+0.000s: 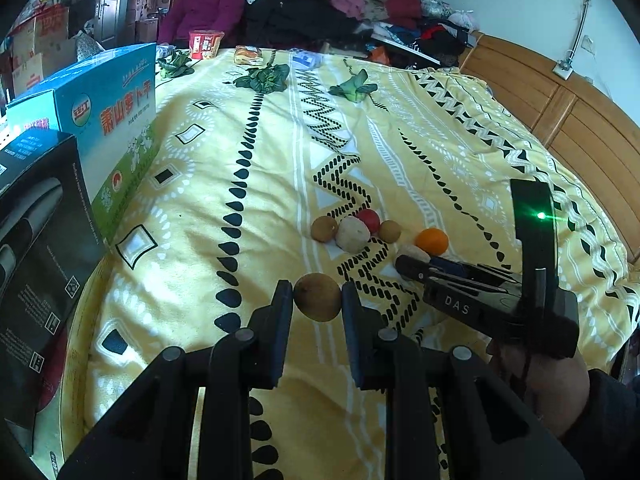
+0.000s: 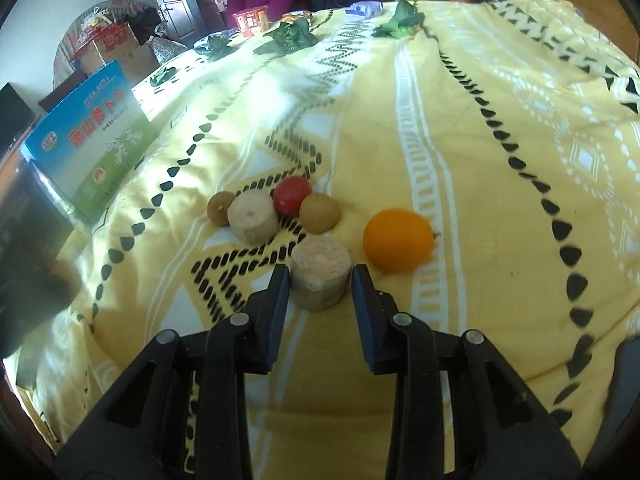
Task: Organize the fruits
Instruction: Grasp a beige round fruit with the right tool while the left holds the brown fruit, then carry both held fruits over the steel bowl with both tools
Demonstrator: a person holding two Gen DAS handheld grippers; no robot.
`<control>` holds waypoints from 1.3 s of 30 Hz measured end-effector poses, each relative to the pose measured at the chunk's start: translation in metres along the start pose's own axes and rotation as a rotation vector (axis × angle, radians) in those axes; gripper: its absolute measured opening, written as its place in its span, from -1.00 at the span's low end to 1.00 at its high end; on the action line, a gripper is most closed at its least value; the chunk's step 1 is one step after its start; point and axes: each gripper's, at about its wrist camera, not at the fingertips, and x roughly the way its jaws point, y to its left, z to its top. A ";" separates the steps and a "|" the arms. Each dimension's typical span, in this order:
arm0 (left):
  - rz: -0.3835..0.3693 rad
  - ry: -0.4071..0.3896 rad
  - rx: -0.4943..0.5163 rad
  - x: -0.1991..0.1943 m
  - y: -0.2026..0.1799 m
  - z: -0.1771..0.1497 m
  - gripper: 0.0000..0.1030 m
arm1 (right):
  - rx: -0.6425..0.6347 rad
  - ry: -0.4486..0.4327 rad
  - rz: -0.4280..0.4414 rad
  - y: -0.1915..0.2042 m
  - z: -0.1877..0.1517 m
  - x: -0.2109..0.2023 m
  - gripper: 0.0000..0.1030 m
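the left gripper (image 1: 317,298) is clamped on a brown kiwi (image 1: 317,297), held at about seven o'clock from the fruit cluster (image 1: 356,229) on the yellow bedspread (image 1: 260,152). at four o'clock of that cluster, the right gripper (image 2: 320,282) brackets a tan cylindrical piece (image 2: 320,276) — whether its pads press i cannot tell. gathering seems underway; next, carry both to the group — gently.

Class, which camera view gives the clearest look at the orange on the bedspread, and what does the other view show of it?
The right wrist view shows the orange best: large, whole and unobstructed, just right of the beige cylinder between the jaws. In the left wrist view the orange is small and distant, beyond the right gripper.
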 end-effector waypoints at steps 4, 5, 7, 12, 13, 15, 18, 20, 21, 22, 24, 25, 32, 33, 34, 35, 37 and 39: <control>0.007 -0.003 0.005 -0.004 -0.001 0.000 -0.52 | 0.003 0.031 0.008 -0.003 -0.001 0.005 -0.36; 0.010 -0.009 0.006 -0.006 -0.001 0.001 -0.52 | 0.007 0.021 0.008 -0.002 -0.001 0.001 -0.36; 0.014 -0.017 0.005 -0.013 -0.001 0.001 -0.52 | -0.007 -0.021 0.006 0.004 0.000 -0.015 -0.37; 0.014 -0.064 0.011 -0.038 -0.006 0.006 -0.52 | -0.096 -0.098 -0.002 0.038 -0.002 -0.066 -0.37; 0.013 -0.075 0.014 -0.043 -0.008 0.006 -0.52 | -0.116 -0.104 -0.007 0.045 -0.004 -0.074 -0.37; 0.011 -0.096 0.021 -0.055 -0.010 0.008 -0.52 | -0.151 -0.120 -0.026 0.057 -0.007 -0.089 -0.37; 0.017 -0.128 0.026 -0.074 -0.011 0.009 -0.52 | -0.192 -0.138 -0.062 0.071 -0.010 -0.107 -0.37; 0.019 -0.144 0.025 -0.085 -0.010 0.010 -0.52 | -0.213 -0.151 -0.090 0.079 -0.009 -0.115 -0.37; 0.020 -0.151 0.026 -0.090 -0.010 0.010 -0.52 | -0.224 -0.158 -0.104 0.084 -0.010 -0.121 -0.37; 0.021 -0.159 0.025 -0.094 -0.009 0.010 -0.52 | -0.232 -0.163 -0.113 0.087 -0.010 -0.124 -0.37; 0.021 -0.172 0.020 -0.103 -0.009 0.009 -0.52 | -0.250 -0.177 -0.129 0.093 -0.010 -0.132 -0.37; 0.022 -0.180 0.018 -0.109 -0.008 0.009 -0.52 | -0.253 -0.180 -0.133 0.094 -0.009 -0.134 -0.37; 0.017 -0.223 0.017 -0.137 -0.008 0.005 -0.52 | -0.285 -0.209 -0.157 0.110 -0.009 -0.158 -0.37; 0.015 -0.227 0.015 -0.140 -0.007 0.004 -0.52 | -0.288 -0.210 -0.160 0.112 -0.009 -0.160 -0.37; 0.014 -0.231 0.012 -0.143 -0.006 0.004 -0.52 | -0.292 -0.212 -0.162 0.114 -0.010 -0.162 -0.37; 0.013 -0.234 0.010 -0.145 -0.005 0.004 -0.52 | -0.296 -0.213 -0.164 0.116 -0.010 -0.164 -0.37; 0.013 -0.241 0.006 -0.150 -0.004 0.003 -0.52 | -0.303 -0.213 -0.166 0.121 -0.010 -0.166 -0.37; 0.011 -0.245 0.001 -0.153 -0.002 0.002 -0.52 | -0.307 -0.210 -0.164 0.124 -0.010 -0.167 -0.37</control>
